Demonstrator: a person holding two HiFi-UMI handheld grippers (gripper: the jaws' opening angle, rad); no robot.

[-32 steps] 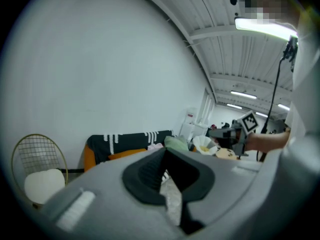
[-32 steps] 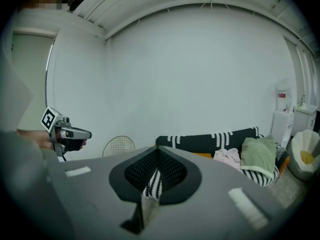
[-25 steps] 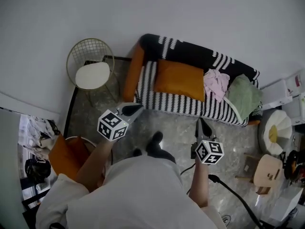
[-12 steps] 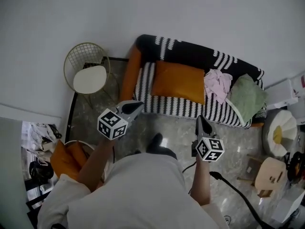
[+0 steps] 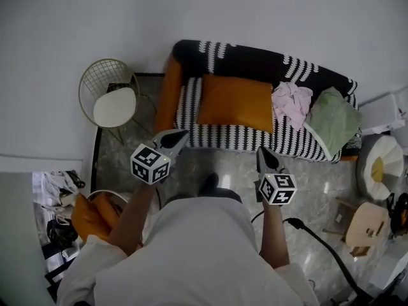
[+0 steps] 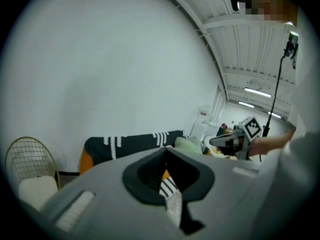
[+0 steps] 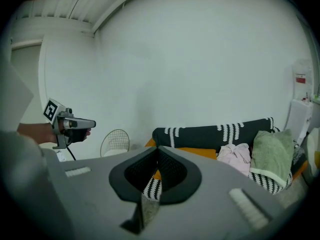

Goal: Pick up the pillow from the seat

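— Where is the pillow (image 5: 236,102)?
— Flat on the seat (image 5: 189,110) of the sofa (image 5: 250,60), at 12 o'clock from both tools in the head view. Its whole top shows there.
— And in the gripper views?
— Each gripper's own grey body fills the lower half. Only a sliver of orange and stripes shows through the notch behind the jaws.
— The jaws themselves?
— The left hand-held gripper (image 5: 183,134) and the right hand-held gripper (image 5: 261,150) are both closed tip to tip, with nothing between them. Both hang over the floor (image 5: 220,164), short of the seat's front edge.
— What crowds the pillow?
— A pink cloth (image 5: 292,101) lies at its 3 o'clock edge, touching or just beside; I cannot tell which. A green cloth (image 5: 335,118) beyond it covers the sofa's end. At 9 o'clock a bare striped strip runs to the orange armrest (image 5: 169,91).
— Elsewhere?
— A wire chair (image 5: 108,94) stands at 10 o'clock, well apart. The person's torso (image 5: 197,247) hides the near floor. A cable (image 5: 322,254) trails off at 5 o'clock, cut by the frame.
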